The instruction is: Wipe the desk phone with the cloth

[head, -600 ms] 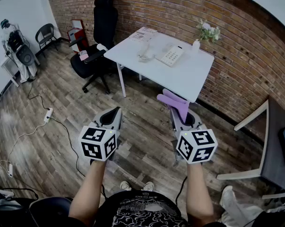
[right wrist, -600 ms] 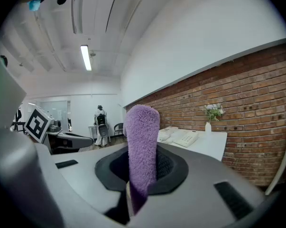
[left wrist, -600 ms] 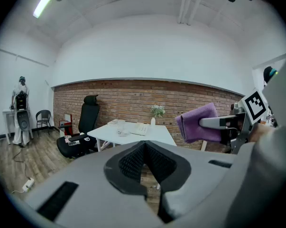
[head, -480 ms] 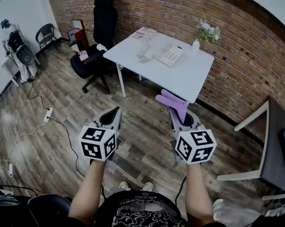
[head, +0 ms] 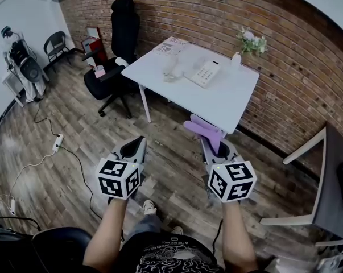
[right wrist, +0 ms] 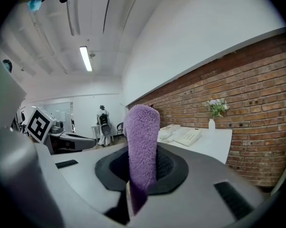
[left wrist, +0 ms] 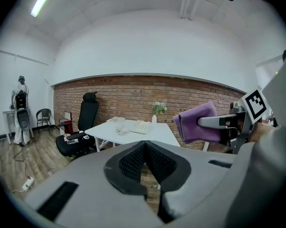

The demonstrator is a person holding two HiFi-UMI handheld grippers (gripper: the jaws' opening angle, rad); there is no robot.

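A white desk phone lies on the white table by the brick wall, well ahead of both grippers. My right gripper is shut on a folded purple cloth, which sticks up out of its jaws. The phone shows far off past the cloth in the right gripper view. My left gripper hangs beside it over the wood floor, jaws shut with nothing between them. In the left gripper view the cloth and the phone also show.
A black office chair stands at the table's left end. On the table are papers, a small bottle and a flower pot. A power strip with cables lies on the floor at left. A dark desk stands at right.
The view has shifted a little toward the table, and a foot now shows between my arms. Both grippers hold the same pose, the cloth still gripped.
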